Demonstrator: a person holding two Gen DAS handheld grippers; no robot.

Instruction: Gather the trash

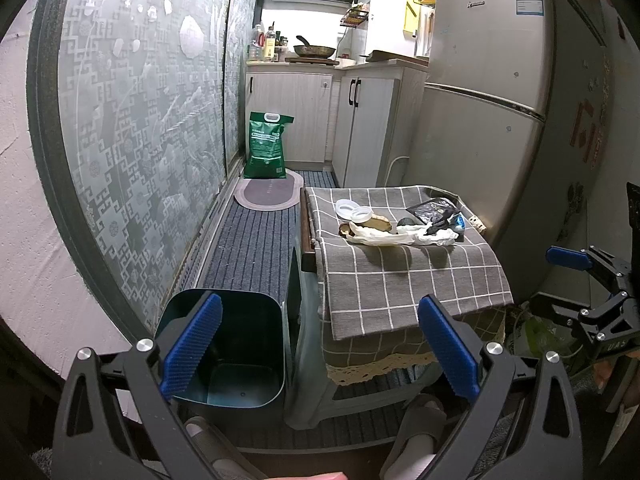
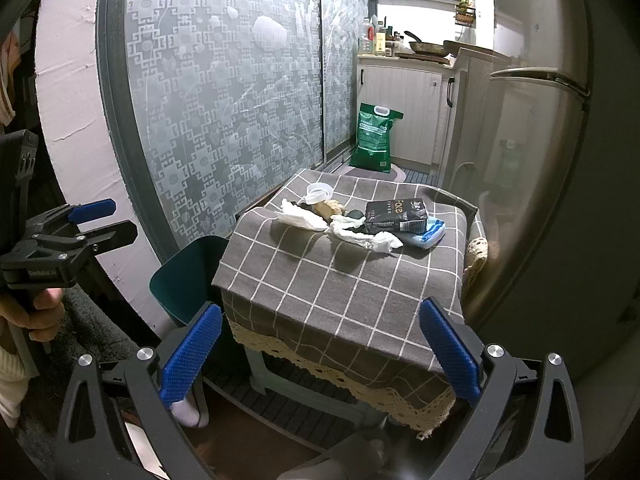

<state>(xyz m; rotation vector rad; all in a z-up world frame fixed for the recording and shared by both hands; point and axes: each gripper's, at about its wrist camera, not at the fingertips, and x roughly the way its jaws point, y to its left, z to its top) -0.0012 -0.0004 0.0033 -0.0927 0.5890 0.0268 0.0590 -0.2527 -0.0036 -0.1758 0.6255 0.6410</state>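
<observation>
The left gripper (image 1: pixel 320 344) is held wide open at the bottom of its view, with nothing between its blue pads (image 1: pixel 192 350). The right gripper (image 2: pixel 320 348) is likewise spread wide and empty; its pads frame the near edge of the table (image 2: pixel 340 288).

Below the left gripper, at lower left of the left view, an open bin (image 1: pixel 228 360) is seen standing on the floor just beside the table, apparently empty.

The trash is gathered on the checked cloth toward the far side of the table, right of centre in the left view and at centre in the right view. Crumpled tissue (image 2: pixel 368 238) lies nearest, touching a black packet (image 2: pixel 396 216) that rests partly on a blue pack (image 2: pixel 430 234). A second tissue (image 2: pixel 300 216), brownish scraps (image 2: pixel 330 208) and white rings (image 2: pixel 319 192) are set at the left of the pile.

The tissue is judged light, soft and easily compressed; it could be pinched anywhere, best at its bunched middle. The packet is likely light but slick, so an edge across its short side would be taken. The rings appear thin and stiff, and a rim grip is suggested.
</observation>
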